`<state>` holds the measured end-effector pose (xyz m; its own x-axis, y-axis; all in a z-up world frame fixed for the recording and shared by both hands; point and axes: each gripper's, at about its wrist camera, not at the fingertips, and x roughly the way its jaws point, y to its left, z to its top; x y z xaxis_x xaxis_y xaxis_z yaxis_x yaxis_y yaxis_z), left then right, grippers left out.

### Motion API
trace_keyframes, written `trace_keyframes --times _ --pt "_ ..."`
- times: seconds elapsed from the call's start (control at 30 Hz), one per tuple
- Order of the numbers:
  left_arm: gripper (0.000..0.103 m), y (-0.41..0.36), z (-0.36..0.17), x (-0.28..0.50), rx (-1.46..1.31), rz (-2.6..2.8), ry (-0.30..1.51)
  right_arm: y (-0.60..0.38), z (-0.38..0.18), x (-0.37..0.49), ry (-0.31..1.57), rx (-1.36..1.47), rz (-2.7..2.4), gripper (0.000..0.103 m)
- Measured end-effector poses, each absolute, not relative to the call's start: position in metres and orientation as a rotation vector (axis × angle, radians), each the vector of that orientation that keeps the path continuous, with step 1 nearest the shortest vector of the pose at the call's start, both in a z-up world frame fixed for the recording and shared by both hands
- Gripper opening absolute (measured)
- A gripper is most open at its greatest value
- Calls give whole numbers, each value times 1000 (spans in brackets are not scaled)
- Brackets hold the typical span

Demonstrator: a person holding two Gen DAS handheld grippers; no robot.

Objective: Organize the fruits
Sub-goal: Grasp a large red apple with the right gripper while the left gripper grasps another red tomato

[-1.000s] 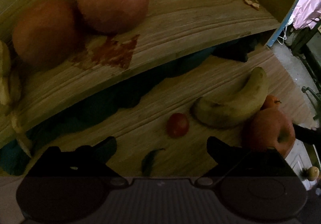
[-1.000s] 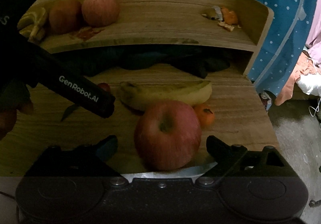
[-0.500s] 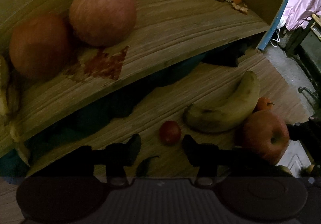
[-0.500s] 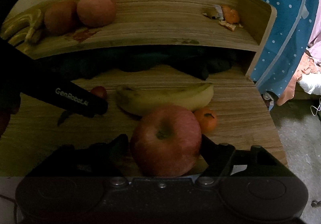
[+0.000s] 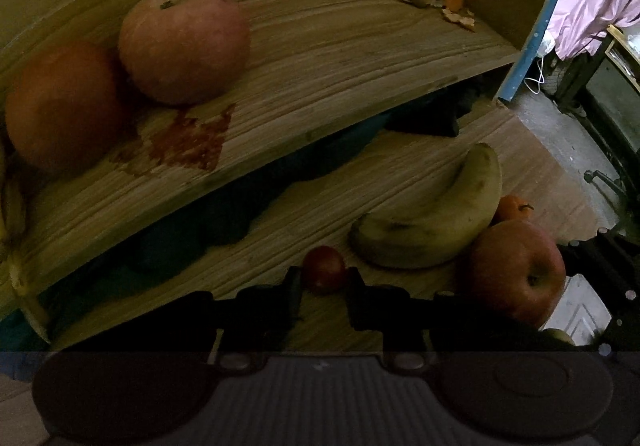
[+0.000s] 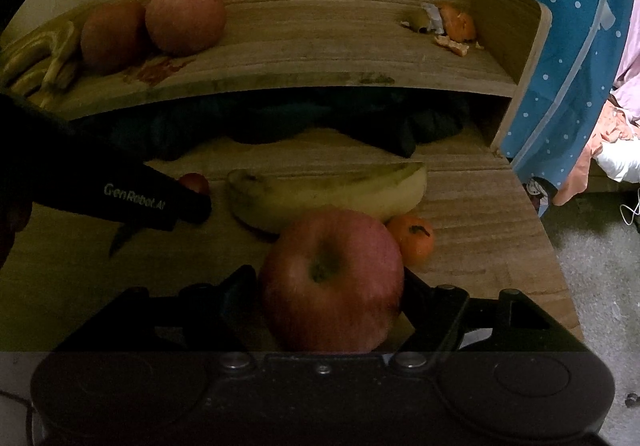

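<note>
fruits are split between two levels, and both grippers are mid-pick at the bottom of their frames. nearest in the right wrist view, the right gripper (image 6: 330, 286) has its fingers clenched against both sides of a big red apple (image 6: 332, 282) at lower centre; whether it is lifted off the lower board (image 6: 500, 246) i cannot tell. in the left wrist view the left gripper (image 5: 322, 286) has closed in on a small red fruit (image 5: 323, 273) at bottom centre, fingers touching or nearly touching its sides, so that grasp looks just made.

just beyond, in mid frame, a banana (image 6: 324, 194) lies across the lower board with a small orange fruit (image 6: 412, 240) tucked beside the apple; these two look untouched.

farther up, on the upper shelf (image 6: 320, 58), an apple (image 6: 185, 17) and an orange (image 6: 112, 36) sit touching at upper left, next to what look like bananas (image 6: 40, 58) at the left edge. scraps of peel (image 6: 448, 28) lie at upper right.

my judgement: roughly half done; three sorts are already on the shelf and four pieces remain below, two of them in hand.
</note>
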<state>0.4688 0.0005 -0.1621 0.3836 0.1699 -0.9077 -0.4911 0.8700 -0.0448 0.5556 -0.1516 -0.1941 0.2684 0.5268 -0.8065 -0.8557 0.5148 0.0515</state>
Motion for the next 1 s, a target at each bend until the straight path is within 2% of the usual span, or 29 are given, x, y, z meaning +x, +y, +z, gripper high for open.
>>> trace_keyframes --times 0.17,1.0 --pt "24 0 -165 469 -324 425 1089 -152 -194 556 856 -432 958 70" --pt "24 8 -153 411 -392 410 1092 -144 -172 508 805 -424 1019 70"
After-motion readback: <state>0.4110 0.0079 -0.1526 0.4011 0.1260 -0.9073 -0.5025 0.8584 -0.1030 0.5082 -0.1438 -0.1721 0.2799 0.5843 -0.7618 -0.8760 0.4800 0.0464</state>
